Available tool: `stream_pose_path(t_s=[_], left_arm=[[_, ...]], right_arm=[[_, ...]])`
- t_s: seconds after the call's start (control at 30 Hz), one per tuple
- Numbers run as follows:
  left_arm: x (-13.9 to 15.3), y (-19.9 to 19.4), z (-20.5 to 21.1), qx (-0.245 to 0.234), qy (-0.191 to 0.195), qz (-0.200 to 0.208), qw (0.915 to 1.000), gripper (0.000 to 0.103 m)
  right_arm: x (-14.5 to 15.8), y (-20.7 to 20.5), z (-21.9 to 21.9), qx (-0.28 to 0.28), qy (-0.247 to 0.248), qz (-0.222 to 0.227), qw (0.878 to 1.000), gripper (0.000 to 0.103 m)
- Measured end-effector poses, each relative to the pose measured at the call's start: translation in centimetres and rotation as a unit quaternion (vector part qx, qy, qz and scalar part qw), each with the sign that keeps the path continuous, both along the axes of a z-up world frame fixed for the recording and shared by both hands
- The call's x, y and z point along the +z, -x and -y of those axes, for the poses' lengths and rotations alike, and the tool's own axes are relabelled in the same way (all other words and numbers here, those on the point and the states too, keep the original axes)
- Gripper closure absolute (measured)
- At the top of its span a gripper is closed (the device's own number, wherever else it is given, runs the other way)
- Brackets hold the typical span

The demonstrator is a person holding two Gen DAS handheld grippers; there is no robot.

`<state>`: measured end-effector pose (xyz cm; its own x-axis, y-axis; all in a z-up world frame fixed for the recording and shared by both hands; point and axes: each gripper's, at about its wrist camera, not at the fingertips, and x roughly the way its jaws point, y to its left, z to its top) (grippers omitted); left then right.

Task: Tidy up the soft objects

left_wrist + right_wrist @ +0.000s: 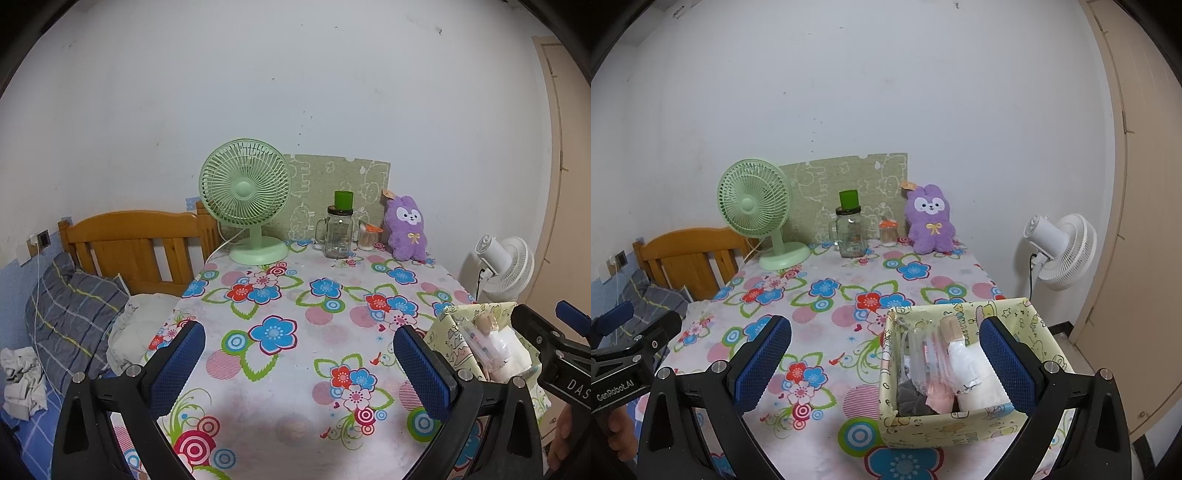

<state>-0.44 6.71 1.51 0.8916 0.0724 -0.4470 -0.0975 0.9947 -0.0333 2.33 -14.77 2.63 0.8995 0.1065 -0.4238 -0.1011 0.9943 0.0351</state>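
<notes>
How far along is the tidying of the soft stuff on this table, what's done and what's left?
Done: the yellow box already holds several soft-looking items, pink, grey and white. In hand: nothing; the left gripper and right gripper are both open and empty. Possibly left: the purple plush bunny sits at the far edge against the wall, outside the box. No other loose soft item shows on the tablecloth.

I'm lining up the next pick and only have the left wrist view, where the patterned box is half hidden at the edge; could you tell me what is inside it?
Observer: The patterned box holds a white roll, clear plastic packets and something grey.
Operator: Thanks. Is the right gripper holding anything?
Observer: No, the right gripper is open and empty, one finger over the box.
Operator: Is the floor fan plugged in?
Observer: A black cord runs down from the white floor fan; its end is out of sight.
</notes>
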Motion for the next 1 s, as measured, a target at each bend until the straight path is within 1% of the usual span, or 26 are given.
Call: stream_pose_path(t_s=[0.13,1.0], left_arm=[[-0.01,-0.05,0.27,0.000,-0.008,0.002,1.0000,0.000],[-0.01,-0.08,0.58,-0.001,-0.012,0.004,0.9999,0.000]], right_arm=[[-0.01,0.04,0.03,0.001,0.001,0.000,1.000,0.000],[-0.35,-0.04,-0.19,0.003,0.001,-0.005,1.000,0.000]])
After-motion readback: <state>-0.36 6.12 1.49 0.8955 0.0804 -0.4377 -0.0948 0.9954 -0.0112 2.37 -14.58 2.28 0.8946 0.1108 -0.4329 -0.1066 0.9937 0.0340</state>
